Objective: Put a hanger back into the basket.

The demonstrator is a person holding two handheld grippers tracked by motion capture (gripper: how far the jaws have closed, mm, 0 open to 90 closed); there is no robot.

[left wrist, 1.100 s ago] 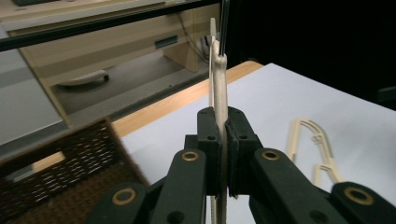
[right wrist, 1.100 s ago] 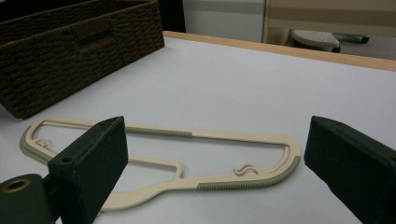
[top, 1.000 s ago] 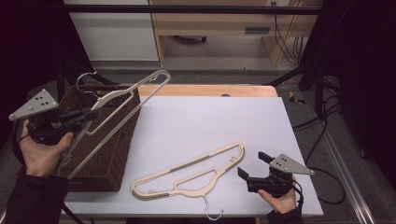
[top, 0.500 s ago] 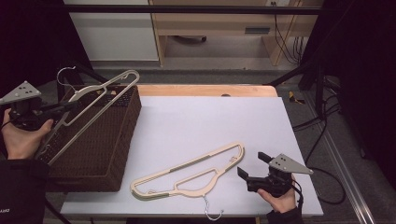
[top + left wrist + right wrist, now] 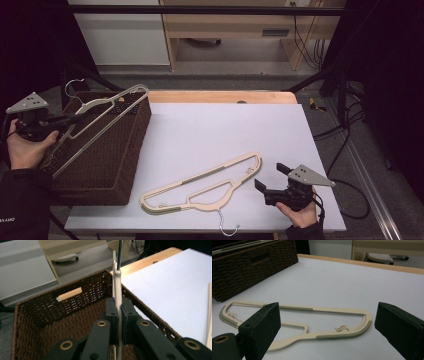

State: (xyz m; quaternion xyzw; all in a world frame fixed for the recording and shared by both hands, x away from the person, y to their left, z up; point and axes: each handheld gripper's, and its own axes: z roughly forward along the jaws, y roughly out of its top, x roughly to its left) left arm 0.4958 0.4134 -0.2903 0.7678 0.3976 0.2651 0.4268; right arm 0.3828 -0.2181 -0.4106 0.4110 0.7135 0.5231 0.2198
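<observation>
Wicker basket [image 5: 50,315] interior is showing beneath the left tool [image 5: 119,322], clamping a hanger [image 5: 107,107] now carried rightward; right tool [image 5: 272,177] is gaping beside the bench [image 5: 210,130] hanger [image 5: 312,322].

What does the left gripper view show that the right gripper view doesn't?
Left gripper view: its jaws shut on a cream hanger, held edge-on over the open inside of the wicker basket.
Right gripper view: the right gripper open, jaws wide apart, and a second hanger lying flat on the white tabletop ahead of them.
Both: the brown basket and the white tabletop with its wooden edge.
</observation>
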